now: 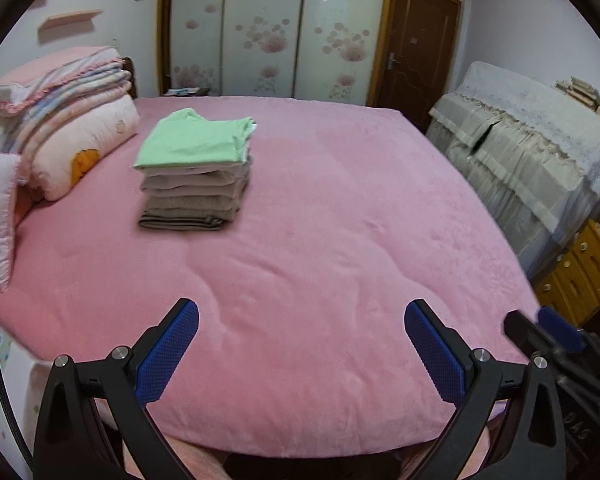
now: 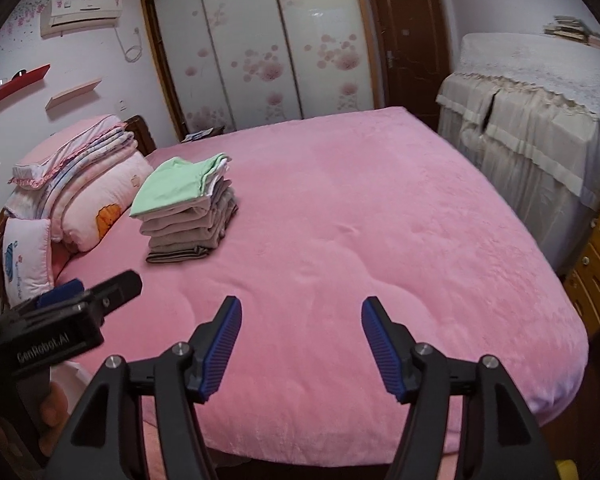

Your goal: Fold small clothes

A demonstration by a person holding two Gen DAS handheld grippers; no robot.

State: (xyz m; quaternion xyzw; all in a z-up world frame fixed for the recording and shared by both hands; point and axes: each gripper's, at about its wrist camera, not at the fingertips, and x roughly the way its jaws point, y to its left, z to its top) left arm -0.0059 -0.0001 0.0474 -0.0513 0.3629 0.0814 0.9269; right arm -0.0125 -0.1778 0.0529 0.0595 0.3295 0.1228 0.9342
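Note:
A stack of folded small clothes [image 1: 194, 176] stands on the pink bed [image 1: 320, 220], grey and beige pieces below and a light green garment [image 1: 192, 140] on top. The right wrist view shows the same stack [image 2: 188, 216] at the left middle of the bed [image 2: 360, 220]. My left gripper [image 1: 300, 320] hangs over the near end of the bed, open, nothing between its blue pads. My right gripper [image 2: 302, 320] is open too, with only bedcover between its fingers. Both are well short of the stack. The other gripper shows at each view's edge.
Folded pink quilts and pillows [image 1: 60, 120] are piled at the head of the bed, left of the stack. A cloth-covered piece of furniture [image 1: 532, 152] and a yellow drawer unit [image 1: 580, 272] stand along the right side. A wardrobe [image 1: 268, 28] and a door [image 1: 416, 48] lie beyond.

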